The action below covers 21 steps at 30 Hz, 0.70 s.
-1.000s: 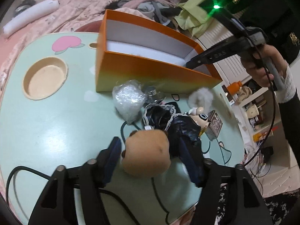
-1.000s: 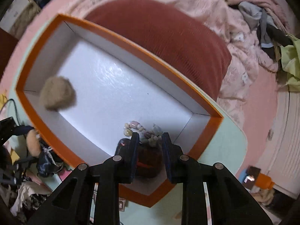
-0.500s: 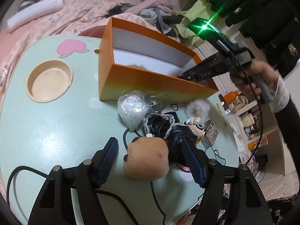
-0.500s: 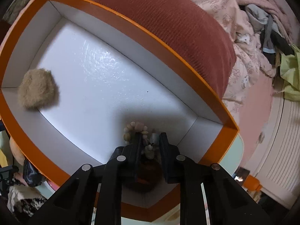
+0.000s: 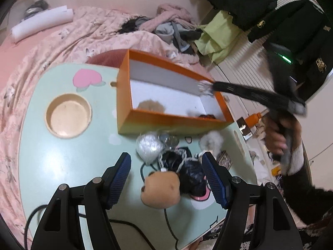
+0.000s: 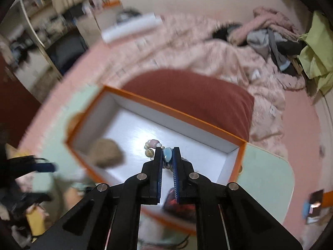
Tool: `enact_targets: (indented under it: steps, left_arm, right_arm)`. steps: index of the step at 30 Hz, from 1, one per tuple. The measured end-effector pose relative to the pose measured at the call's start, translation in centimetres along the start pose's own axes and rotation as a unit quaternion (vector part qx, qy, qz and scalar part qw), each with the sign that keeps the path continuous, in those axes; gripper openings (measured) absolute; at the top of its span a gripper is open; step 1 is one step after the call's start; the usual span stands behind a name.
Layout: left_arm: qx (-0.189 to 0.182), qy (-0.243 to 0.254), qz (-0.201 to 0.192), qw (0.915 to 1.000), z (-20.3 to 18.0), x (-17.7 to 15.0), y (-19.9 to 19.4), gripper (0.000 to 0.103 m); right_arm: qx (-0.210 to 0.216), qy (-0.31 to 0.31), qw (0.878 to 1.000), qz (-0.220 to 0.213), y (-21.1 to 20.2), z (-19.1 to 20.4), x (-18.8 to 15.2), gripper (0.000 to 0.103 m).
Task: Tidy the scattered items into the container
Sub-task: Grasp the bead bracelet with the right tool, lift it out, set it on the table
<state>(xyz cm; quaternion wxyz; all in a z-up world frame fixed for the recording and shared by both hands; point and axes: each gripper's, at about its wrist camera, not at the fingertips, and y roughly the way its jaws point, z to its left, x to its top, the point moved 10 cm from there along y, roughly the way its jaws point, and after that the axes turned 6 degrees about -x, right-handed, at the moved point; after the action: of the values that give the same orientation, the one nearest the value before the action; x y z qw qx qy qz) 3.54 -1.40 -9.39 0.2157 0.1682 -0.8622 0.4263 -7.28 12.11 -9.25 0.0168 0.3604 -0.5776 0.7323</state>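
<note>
A: Your right gripper (image 6: 167,156) is clamped tight on a pastel bead-and-shell bracelet (image 6: 154,149), held up over the white floor of the orange cardboard box (image 5: 133,91).

B: And your left gripper (image 5: 166,166)? Its jaws stand apart, gripping nothing, hovering above the tan round plush head (image 5: 161,189) on the mint green table (image 5: 52,156).

A: A fuzzy beige pom-pom (image 6: 107,153) and a dark red item (image 6: 174,201) lie inside the box.

B: A clear crinkled plastic bag (image 5: 148,146) sits just outside its near wall.

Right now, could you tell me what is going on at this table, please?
A person is tidying trinkets into the orange box. The right tongs are shut on a bead bracelet above the box, where a tan fluffy ball lies. The left tongs hang open over a brown plush toy on the table.
</note>
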Motion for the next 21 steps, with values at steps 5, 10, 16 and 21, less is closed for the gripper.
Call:
enact_targets:
  steps: [5,10,16,21]
  left_arm:
    - [-0.043,-0.013,-0.002,0.999,-1.4,3.1,0.4,0.07]
    - [-0.054,-0.02,0.02,0.9981,-3.3,6.3,2.1,0.073]
    - [-0.011,0.023,0.072,0.9971,-5.4,7.9,6.7,0.073]
    - [0.035,0.068,0.13,0.9886,-6.3,7.9,11.5,0.073]
  right_arm:
    - [0.083,0.022,0.995,-0.048,-4.1,1.7,-2.6,0.01]
    - [0.124,0.061,0.989,-0.044,-4.2,1.9,-7.9,0.01]
    - [0.117,0.134,0.983,-0.046,-2.3,0.0,-11.9,0.01]
    - [0.126,0.173,0.975,-0.06,-0.8,-0.4,-12.9,0.015]
